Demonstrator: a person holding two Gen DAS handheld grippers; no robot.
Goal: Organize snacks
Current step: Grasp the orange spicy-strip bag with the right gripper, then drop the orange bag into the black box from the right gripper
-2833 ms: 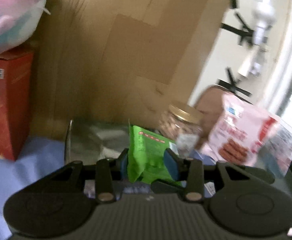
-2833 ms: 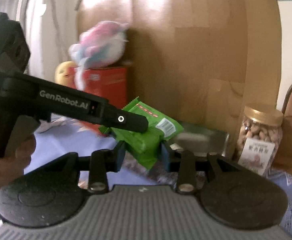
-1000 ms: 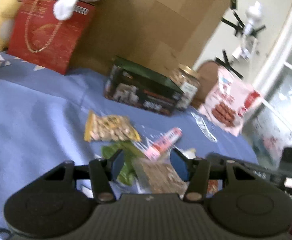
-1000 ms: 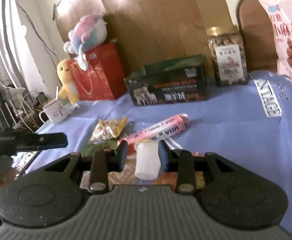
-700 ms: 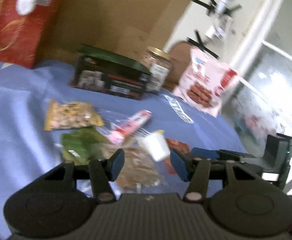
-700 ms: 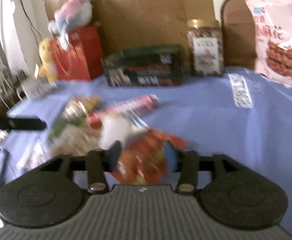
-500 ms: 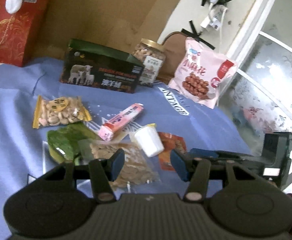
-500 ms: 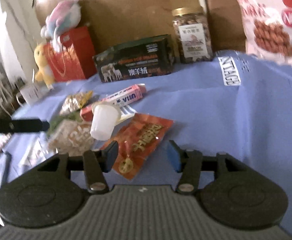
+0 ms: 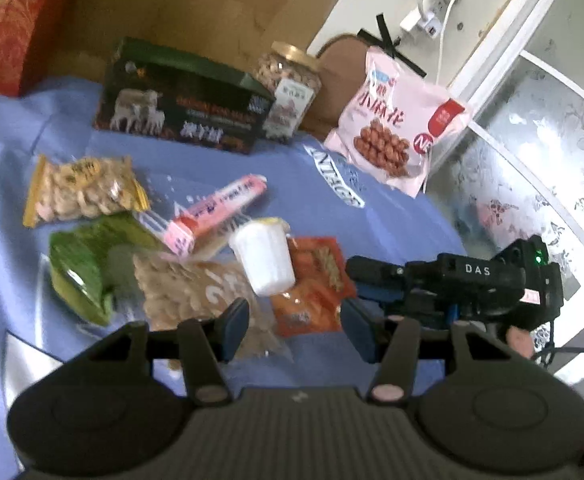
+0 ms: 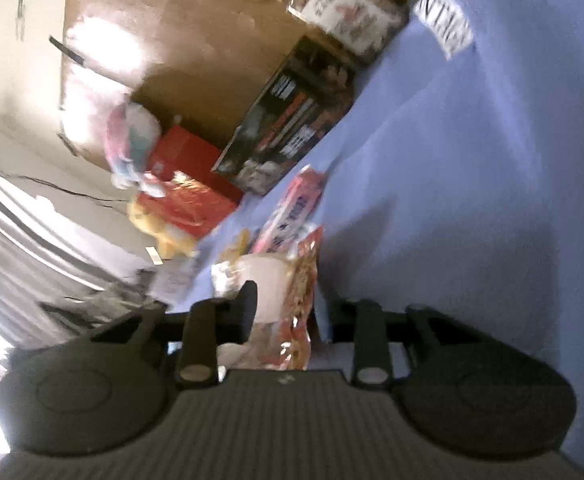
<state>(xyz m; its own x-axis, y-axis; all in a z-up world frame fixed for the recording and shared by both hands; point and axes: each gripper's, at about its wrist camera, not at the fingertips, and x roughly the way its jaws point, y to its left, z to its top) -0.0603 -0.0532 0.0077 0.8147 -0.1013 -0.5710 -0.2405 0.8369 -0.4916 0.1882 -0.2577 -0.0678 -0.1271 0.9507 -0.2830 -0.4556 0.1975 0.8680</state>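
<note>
Snacks lie in a heap on the blue cloth (image 9: 392, 216): a yellow nut pack (image 9: 79, 192), a green pack (image 9: 83, 268), a pink box (image 9: 219, 212), a clear cracker bag (image 9: 195, 288), a white cup (image 9: 263, 256) and an orange packet (image 9: 312, 288). My left gripper (image 9: 296, 328) is open and empty above the heap's near edge. My right gripper (image 10: 287, 312) is rolled on its side, open, with the orange packet (image 10: 296, 304) between its jaws. It also shows in the left wrist view (image 9: 452, 284), low at the packet's right edge.
A dark green box (image 9: 179, 112), a nut jar (image 9: 287, 80) and a pink peanut bag (image 9: 396, 116) stand at the back against a cardboard sheet (image 9: 195, 8). A red gift bag (image 9: 7, 28) is at the back left. The table's right edge drops to a patterned floor.
Earlier both grippers held a green pack; it now lies in the heap. My right gripper has since rolled sideways and dropped around the orange packet. My left gripper has stayed open above the heap.
</note>
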